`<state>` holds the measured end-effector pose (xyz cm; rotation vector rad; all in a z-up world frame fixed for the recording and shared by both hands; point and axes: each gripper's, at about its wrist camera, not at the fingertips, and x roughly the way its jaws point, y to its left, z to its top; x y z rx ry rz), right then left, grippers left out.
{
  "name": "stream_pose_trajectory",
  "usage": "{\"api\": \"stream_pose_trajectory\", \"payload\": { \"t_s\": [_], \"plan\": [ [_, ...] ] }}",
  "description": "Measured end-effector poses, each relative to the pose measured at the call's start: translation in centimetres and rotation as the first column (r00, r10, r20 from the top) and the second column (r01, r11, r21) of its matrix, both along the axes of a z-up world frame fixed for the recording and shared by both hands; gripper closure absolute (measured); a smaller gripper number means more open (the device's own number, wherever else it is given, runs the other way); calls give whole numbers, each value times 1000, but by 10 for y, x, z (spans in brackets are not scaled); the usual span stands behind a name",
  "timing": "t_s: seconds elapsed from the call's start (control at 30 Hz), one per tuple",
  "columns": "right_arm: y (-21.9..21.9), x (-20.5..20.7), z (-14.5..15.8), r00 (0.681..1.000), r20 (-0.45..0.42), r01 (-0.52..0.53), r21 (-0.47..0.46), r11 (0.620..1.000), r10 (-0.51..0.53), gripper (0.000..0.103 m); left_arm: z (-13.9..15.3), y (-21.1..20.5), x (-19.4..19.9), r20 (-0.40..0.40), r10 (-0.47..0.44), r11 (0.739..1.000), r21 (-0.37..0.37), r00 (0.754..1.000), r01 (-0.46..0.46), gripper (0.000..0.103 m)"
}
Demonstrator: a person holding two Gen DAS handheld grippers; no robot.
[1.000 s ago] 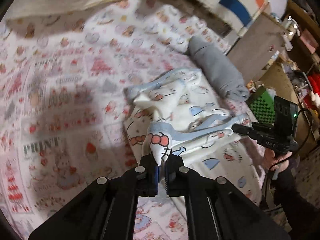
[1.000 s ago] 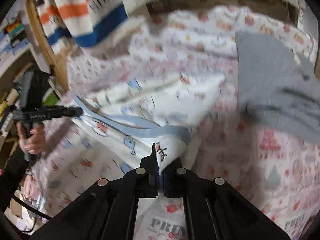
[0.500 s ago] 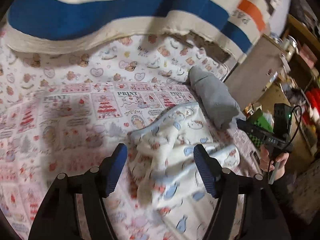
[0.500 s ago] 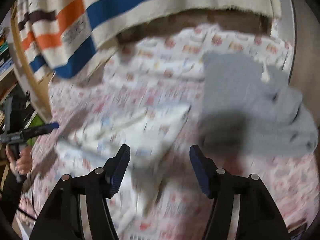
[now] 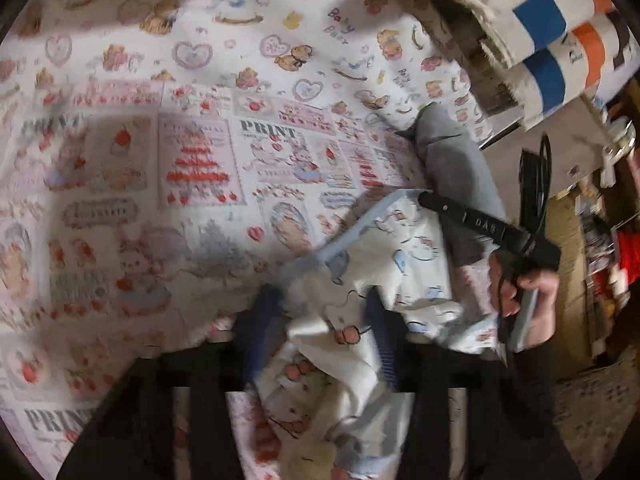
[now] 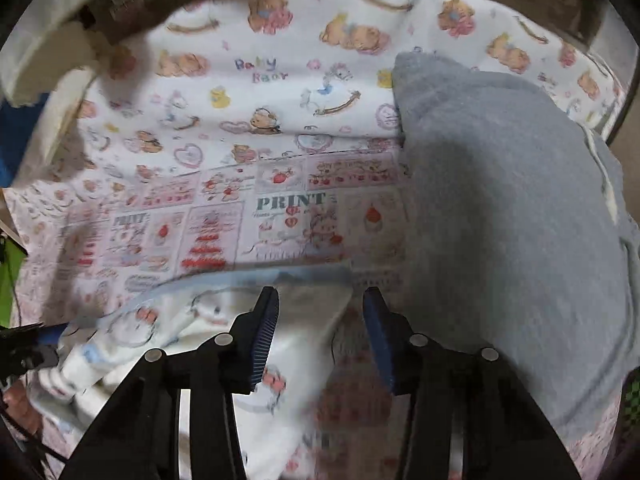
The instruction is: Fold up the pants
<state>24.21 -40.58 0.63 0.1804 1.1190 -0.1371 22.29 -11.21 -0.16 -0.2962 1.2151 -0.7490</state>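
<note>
The pants [image 5: 384, 280] are white with cartoon prints and light blue trim, lying bunched on the patterned bed sheet [image 5: 160, 168]. My left gripper [image 5: 324, 332] is open low over them, with bunched cloth between its blue pads. My right gripper [image 6: 320, 336] is open over the pants' upper corner [image 6: 304, 300]; the cloth lies under its left finger and is not pinched. The right gripper and the hand holding it show in the left wrist view [image 5: 492, 228].
A folded grey garment [image 6: 500, 208] lies right of the pants on the sheet. A striped blue, orange and white blanket [image 5: 540, 20] is heaped at the far edge. Shelves and clutter [image 5: 608, 240] stand beyond the bed on the right.
Both grippers were shut on the pants one second ago, then opened and released them. Both have since dropped low over the dropped cloth.
</note>
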Motion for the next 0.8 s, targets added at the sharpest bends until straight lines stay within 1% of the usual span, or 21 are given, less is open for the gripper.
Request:
{"api": "stream_pose_trajectory", "payload": {
  "t_s": [0.03,0.07,0.1,0.13,0.17,0.2,0.23,0.3,0.37,0.43,0.47,0.5,0.57,0.63,0.7,0.73,0.8],
  "plan": [
    [0,4,-5,1000,-12,-5,-2,1000,5,59,0,0,1,11,-2,1000,8,1000,2,87],
    [1,6,-9,1000,-26,-15,1,1000,15,71,-1,2,3,11,1,1000,2,1000,-1,96],
    [1,5,-8,1000,-16,-27,-5,1000,27,73,-1,4,5,7,10,1000,-9,1000,-10,97],
    [-1,4,-8,999,-16,-33,17,999,34,95,0,7,7,11,24,1000,-19,1000,-24,97],
    [-7,-1,-6,1000,-2,-22,77,997,22,100,3,10,8,26,37,999,-22,999,-37,97],
    [-11,-6,-1,999,31,-18,105,994,14,100,7,12,10,49,47,999,-23,998,-46,97],
    [-13,-12,5,998,64,-22,108,994,15,100,13,14,10,75,53,998,-33,996,-51,98],
    [-14,-28,22,990,135,-45,83,996,34,100,27,19,10,121,62,996,-67,991,-54,98],
    [-15,-44,39,981,184,-78,106,991,57,100,43,25,6,165,68,993,-110,984,-50,98],
    [-10,-67,62,966,241,-122,113,986,92,100,61,31,-2,212,69,988,-148,975,-38,98],
    [-7,-74,70,961,256,-138,109,984,106,100,68,34,-7,230,65,987,-159,971,-28,98],
    [-2,-90,82,950,280,-168,96,981,135,100,76,37,-15,252,62,986,-163,966,-21,98],
    [7,-111,96,936,310,-202,78,976,169,100,89,40,-32,293,44,985,-174,955,8,98],
    [19,-137,104,918,335,-242,46,969,213,100,98,43,-53,347,21,988,-154,938,35,98],
    [28,-163,103,907,344,-263,17,965,242,100,98,47,-74,378,-4,992,-117,926,52,98],
    [30,-174,102,906,340,-269,6,963,251,100,94,47,-85,383,-19,993,-101,924,62,98],
    [31,-196,90,911,327,-263,-4,965,250,100,83,49,-100,369,-60,991,-88,928,99,98]
  ]
}}
